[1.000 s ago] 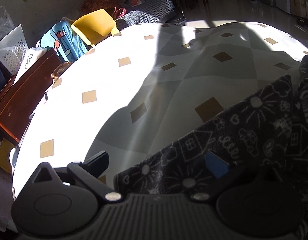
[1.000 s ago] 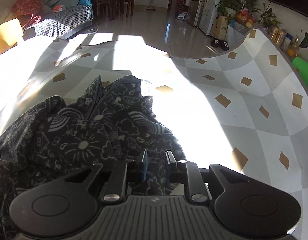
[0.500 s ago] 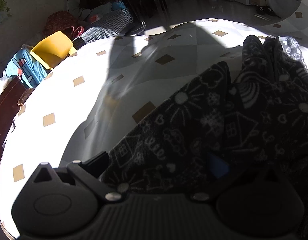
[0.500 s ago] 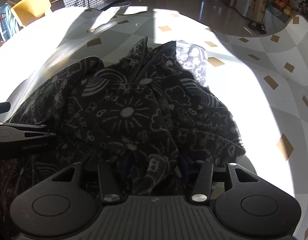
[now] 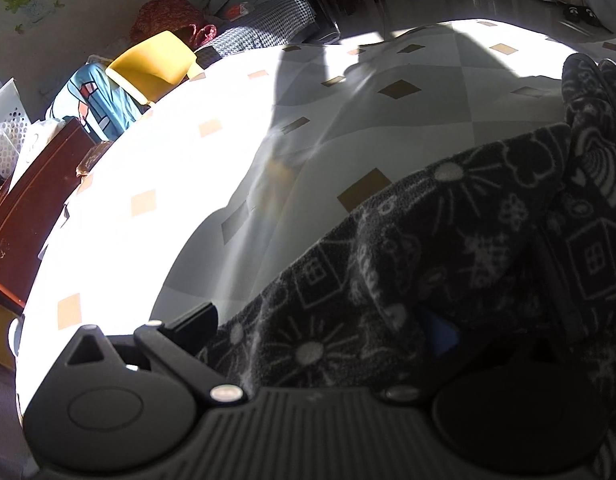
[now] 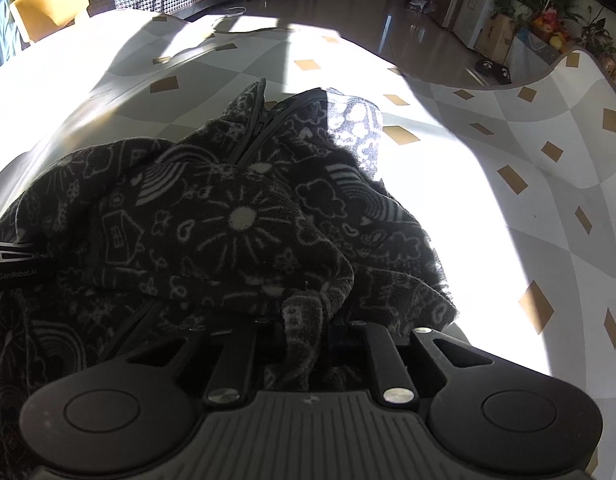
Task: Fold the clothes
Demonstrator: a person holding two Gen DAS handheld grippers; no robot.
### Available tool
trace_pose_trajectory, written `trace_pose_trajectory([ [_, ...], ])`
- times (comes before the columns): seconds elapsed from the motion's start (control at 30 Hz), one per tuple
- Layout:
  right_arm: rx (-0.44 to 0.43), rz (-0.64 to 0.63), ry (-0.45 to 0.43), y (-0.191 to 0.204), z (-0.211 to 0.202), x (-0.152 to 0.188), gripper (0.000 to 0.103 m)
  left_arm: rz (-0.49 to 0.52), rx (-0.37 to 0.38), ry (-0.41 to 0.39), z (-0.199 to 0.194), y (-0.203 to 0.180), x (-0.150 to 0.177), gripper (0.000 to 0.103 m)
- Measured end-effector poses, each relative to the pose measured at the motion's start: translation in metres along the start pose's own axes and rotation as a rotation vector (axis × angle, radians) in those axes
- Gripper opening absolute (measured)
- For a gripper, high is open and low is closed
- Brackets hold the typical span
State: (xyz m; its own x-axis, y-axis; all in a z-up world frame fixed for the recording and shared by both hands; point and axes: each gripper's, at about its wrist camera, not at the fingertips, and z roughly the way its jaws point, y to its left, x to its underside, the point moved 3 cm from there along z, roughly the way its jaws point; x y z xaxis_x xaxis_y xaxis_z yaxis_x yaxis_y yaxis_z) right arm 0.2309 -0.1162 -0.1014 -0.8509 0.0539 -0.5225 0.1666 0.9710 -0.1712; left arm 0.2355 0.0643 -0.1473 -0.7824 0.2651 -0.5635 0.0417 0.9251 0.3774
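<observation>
Left wrist view: a brown wooden cabinet [image 5: 31, 200] is standing at the far left, off the edge of the surface [image 5: 179, 184], with a yellow chair [image 5: 151, 66] behind it. The surface is carrying a pale cloth with tan diamonds, half in sun and half in shadow. The left claw [image 5: 320, 332] is sitting at the near edge of the black fleece jacket [image 5: 468, 248], which is printed with white doodles of suns, houses and rainbows. Its left finger is lying bare on the cloth just outside the garment's edge; its right finger, blue-padded, is half buried under a fold. The fingers are standing wide apart with fabric bunched between them, not pinched.

Right wrist view: the left claw's black body [image 6: 15, 268] is showing at the left border, touching the jacket [image 6: 235, 216]. The garment is lying heaped in the middle of the surface [image 6: 508, 200], its zipper [image 6: 255, 124] running away from the camera and its far right part in sunlight. The right claw [image 6: 303, 332] is clamped on a narrow roll of the jacket's near hem, which is hanging down between the two fingers. Houseplants [image 6: 544, 4] are standing in the room at the far right.
</observation>
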Motion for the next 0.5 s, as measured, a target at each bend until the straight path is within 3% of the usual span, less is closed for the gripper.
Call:
trace_pose_trajectory([
  [0.5,0.233,0.069,0.023,-0.054,-0.005,0.001,0.012,-0.091,-0.197,0.103,0.006,0.051,0.018,0.103],
])
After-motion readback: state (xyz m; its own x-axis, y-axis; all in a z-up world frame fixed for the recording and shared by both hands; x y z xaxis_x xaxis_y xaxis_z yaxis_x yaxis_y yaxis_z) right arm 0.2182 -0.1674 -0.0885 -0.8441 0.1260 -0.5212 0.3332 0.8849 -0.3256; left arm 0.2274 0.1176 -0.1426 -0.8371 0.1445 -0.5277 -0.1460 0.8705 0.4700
